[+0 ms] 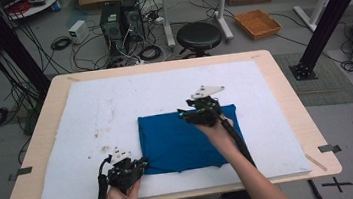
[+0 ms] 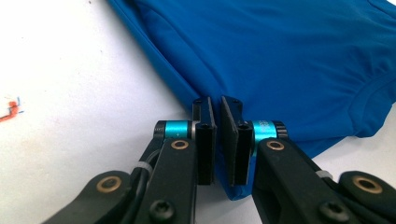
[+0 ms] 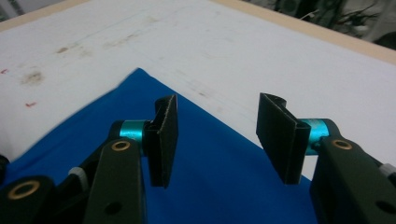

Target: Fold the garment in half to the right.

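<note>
Blue cloth (image 1: 189, 139), folded into a rough square, lies flat on the white mat (image 1: 90, 114) near the middle of the table, a bit toward the person's side. From the high view, the left gripper (image 1: 141, 163) sits at the cloth's near left corner, and the right gripper (image 1: 193, 113) hangs over the far edge of the cloth. I think the folding is partly done: the cloth is already a neat block, but the grippers are set at two edges, so one more fold or a lift looks like it is yet to come. In the left gripper view, the left gripper (image 2: 218, 140) has its jaws almost shut, with only a thin gap, and the blue cloth's (image 2: 280, 60) edge runs between them, so it looks pinched on the cloth. In the right gripper view, the right gripper (image 3: 224, 140) has its jaws wide apart above the cloth's (image 3: 219, 186) pointed corner, holding nothing. The mat is white with some small brown stains (image 3: 32, 77). It rests on a light wooden table (image 1: 285, 102). Behind the table the grey floor has a black round stool (image 1: 199, 35), many loose cables (image 1: 62, 42), computer boxes (image 1: 120, 18) and an orange tray (image 1: 257, 23).
</note>
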